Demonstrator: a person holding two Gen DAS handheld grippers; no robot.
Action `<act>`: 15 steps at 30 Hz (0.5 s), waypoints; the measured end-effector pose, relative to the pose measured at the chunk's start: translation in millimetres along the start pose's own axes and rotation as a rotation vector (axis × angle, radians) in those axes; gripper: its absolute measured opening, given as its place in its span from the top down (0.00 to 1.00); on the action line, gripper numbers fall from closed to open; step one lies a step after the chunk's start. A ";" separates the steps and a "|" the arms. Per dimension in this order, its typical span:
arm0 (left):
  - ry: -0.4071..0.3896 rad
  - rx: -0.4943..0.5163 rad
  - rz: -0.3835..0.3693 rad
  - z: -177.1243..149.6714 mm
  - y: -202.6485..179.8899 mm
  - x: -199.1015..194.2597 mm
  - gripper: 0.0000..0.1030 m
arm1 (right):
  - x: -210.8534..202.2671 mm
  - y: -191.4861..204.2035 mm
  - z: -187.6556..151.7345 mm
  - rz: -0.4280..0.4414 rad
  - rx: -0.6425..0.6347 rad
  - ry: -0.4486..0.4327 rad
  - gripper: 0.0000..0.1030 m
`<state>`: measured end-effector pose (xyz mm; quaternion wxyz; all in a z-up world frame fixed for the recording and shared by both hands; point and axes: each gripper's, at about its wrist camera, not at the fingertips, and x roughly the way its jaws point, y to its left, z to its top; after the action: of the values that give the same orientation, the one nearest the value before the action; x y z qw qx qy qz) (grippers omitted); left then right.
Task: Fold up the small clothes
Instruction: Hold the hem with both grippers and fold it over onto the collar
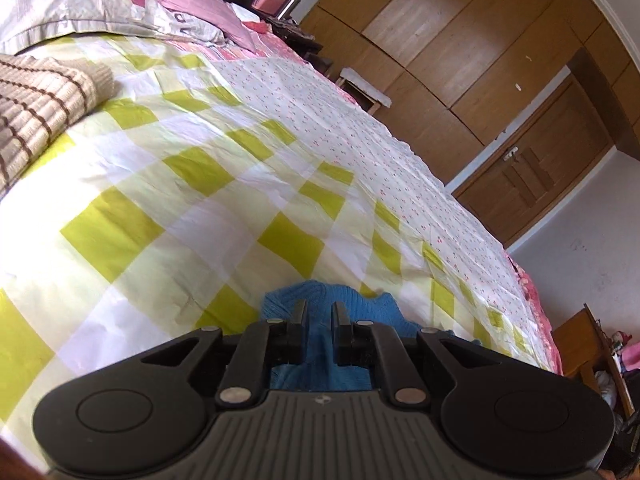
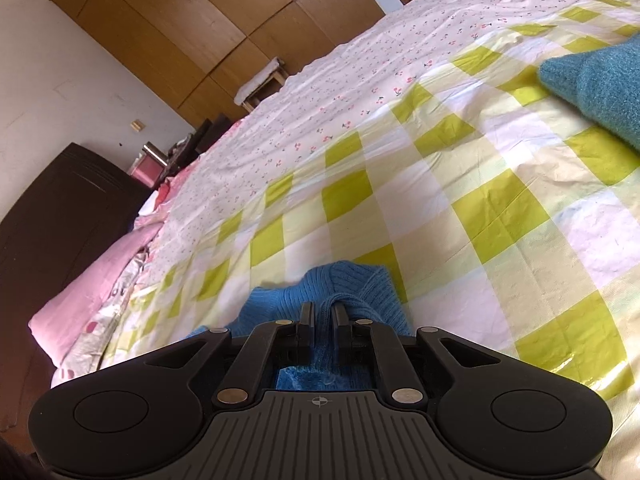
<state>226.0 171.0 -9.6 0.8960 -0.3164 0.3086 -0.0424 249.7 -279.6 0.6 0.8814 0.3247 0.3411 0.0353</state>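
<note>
Left gripper (image 1: 319, 310): nearest the left wrist camera, its two black fingers drawn close, pinching a fold of the blue knit sweater (image 1: 298, 374) that bunches up between and beneath them.

Right gripper (image 2: 322, 312): likewise close to its own lens, fingers nearly together and clamped on a ribbed ridge of the blue knit sweater (image 2: 344, 284) (the ribbing runs right up between the tips).

Sweater position: low over the near part of the bed in both views, its cloth bunched just ahead of each gripper on the checked bedspread (image 1: 192, 208).

Bedspread: green, white and cream squares, meeting a white sheet with small pink print (image 1: 320, 112) on the far half.

Teal garment (image 2: 600, 84): lies on the checks at the right edge of the right wrist view, well apart from the held sweater.

Brown striped blanket (image 1: 36, 100): folded at the left of the left wrist view, near the pillows (image 1: 100, 4) (pink and grey cases).

Background: wooden wardrobe (image 1: 460, 40) beyond the bed, a small stool (image 2: 262, 82) beside it.
</note>
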 end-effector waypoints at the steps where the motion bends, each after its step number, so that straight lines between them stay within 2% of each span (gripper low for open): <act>1: -0.018 0.007 0.016 1.9 -0.1 -2.9 0.84 | -0.5 -0.4 1.1 0.003 0.003 -0.007 0.87; 2: -0.030 0.014 0.025 2.1 -0.7 -5.4 0.84 | -1.9 0.3 2.1 0.004 0.001 -0.017 0.85; 6: -0.078 0.047 0.042 1.4 -5.6 -19.3 0.82 | -15.5 11.1 1.1 -0.009 -0.077 -0.072 0.66; 10: -0.063 0.119 0.026 -11.6 -18.8 -24.0 0.79 | -26.1 24.1 -10.3 -0.049 -0.201 -0.081 0.65; 15: 0.003 0.295 0.047 -35.3 -44.8 -3.8 0.78 | -20.1 28.3 -27.9 -0.112 -0.317 -0.025 0.65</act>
<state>207.8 117.3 -2.6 0.9331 -0.1742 0.3075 -0.0666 221.4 -247.7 13.6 0.9265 0.1625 0.3377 0.0353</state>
